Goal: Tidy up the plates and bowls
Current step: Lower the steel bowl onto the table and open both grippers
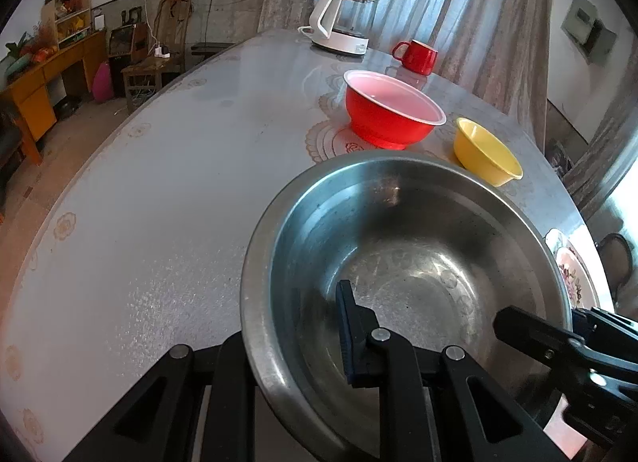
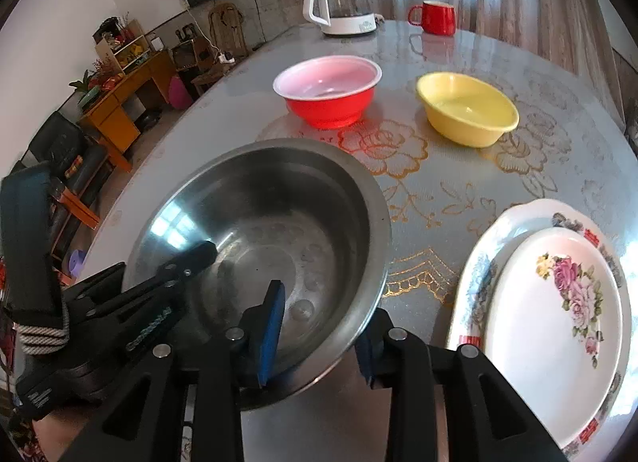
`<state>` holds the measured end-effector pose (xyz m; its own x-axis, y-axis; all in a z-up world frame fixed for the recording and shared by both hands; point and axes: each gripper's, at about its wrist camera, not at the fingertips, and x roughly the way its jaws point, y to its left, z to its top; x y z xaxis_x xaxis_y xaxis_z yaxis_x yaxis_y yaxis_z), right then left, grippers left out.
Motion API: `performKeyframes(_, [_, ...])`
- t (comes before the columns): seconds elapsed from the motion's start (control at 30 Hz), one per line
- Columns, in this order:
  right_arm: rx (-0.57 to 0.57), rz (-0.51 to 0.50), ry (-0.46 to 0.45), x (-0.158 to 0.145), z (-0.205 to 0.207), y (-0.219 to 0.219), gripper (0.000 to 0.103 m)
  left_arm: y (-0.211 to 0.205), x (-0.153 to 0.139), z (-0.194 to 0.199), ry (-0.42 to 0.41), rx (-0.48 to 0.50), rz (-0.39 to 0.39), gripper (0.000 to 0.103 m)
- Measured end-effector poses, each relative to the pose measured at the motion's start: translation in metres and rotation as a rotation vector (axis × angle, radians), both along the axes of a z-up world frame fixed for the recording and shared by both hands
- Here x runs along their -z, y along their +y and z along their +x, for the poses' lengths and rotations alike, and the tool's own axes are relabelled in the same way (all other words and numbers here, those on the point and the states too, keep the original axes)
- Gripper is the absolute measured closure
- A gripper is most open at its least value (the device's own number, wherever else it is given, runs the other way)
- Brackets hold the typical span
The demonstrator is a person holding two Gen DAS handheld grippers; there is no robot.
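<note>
A large steel bowl (image 1: pixel 414 262) (image 2: pixel 275 234) sits at the table's near edge. My left gripper (image 1: pixel 295 342) straddles its near-left rim, one finger (image 1: pixel 351 326) inside, the other outside below the rim. My right gripper (image 2: pixel 319 334) straddles the near-right rim, one blue-padded finger (image 2: pixel 271 326) inside, the other (image 2: pixel 365 346) outside. Both look closed on the rim. Each gripper shows in the other's view. Beyond stand a red bowl (image 1: pixel 392 111) (image 2: pixel 329 91) and a yellow bowl (image 1: pixel 486 151) (image 2: pixel 466 111). Two stacked flowered plates (image 2: pixel 558 302) lie at the right; their edge shows in the left wrist view (image 1: pixel 570 266).
A white kettle (image 1: pixel 339 21) (image 2: pixel 341 1) and a red mug (image 1: pixel 416 57) (image 2: pixel 434 17) stand at the table's far side. The round table (image 1: pixel 159 202) has a flowered cover. Furniture lines the room's left wall beyond the table edge.
</note>
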<state>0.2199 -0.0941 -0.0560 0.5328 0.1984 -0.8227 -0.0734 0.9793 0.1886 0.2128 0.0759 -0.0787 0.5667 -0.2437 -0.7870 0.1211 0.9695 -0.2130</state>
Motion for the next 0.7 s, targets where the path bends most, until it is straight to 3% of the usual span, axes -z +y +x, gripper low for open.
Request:
performKeyframes(0.43, [0.012,0.047,-0.019,-0.011,-0.013,-0.015,0.069,-0.001,0.000,-0.002,-0.004,0.000,0.021,0.086])
performKeyframes(0.7, [0.088,0.111,-0.070,-0.024,-0.024,-0.040,0.069,0.000,-0.009,-0.006,-0.024,0.005,-0.004,0.085])
